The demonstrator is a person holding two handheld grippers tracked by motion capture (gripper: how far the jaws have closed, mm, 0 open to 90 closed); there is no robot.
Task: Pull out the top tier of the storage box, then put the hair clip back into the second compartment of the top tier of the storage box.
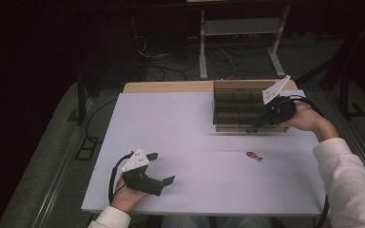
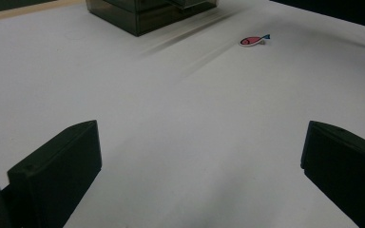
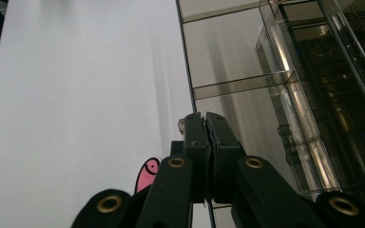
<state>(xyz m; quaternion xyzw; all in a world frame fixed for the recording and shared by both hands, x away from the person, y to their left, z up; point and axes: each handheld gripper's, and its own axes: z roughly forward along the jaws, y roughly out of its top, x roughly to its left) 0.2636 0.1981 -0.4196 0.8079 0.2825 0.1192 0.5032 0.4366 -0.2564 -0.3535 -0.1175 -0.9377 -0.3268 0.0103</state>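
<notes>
- The right gripper [image 1: 258, 124] is up at the near front edge of the dark see-through box [image 1: 237, 102], on the far right part of the white table [image 1: 180, 128].
- In the right gripper view, its two black jaws are pressed tight together, side by side. A tiny pale bit peeks out just behind the left jaw's tip, too small to name, so I cannot tell if anything is pinched between them.
- The tips of the right gripper [image 3: 205, 118] sit right at the box's front wall, where thin walls split the box [image 3: 275, 85] into little rooms.
- The person's right hand [image 1: 304, 118] holds that gripper from behind, with a white sleeve [image 1: 351, 185] reaching back to the near right corner.
- A small pink fish with a blue tail [image 1: 253, 155] lies flat on the table. It is just behind and below the right gripper, on the side nearer the person, and is not touching it.
- In the right gripper view the pink fish [image 3: 147, 173] peeks out from behind the left jaw.
- The left gripper [image 1: 162, 168] rests low near the front left part of the table, held in the left hand [image 1: 128, 194].
- Its jaws stand wide apart with bare table between them.
- From the left gripper, the fish [image 2: 253, 41] is far ahead and a bit to the right, well apart from it. The box [image 2: 147, 12] is even farther ahead.
</notes>
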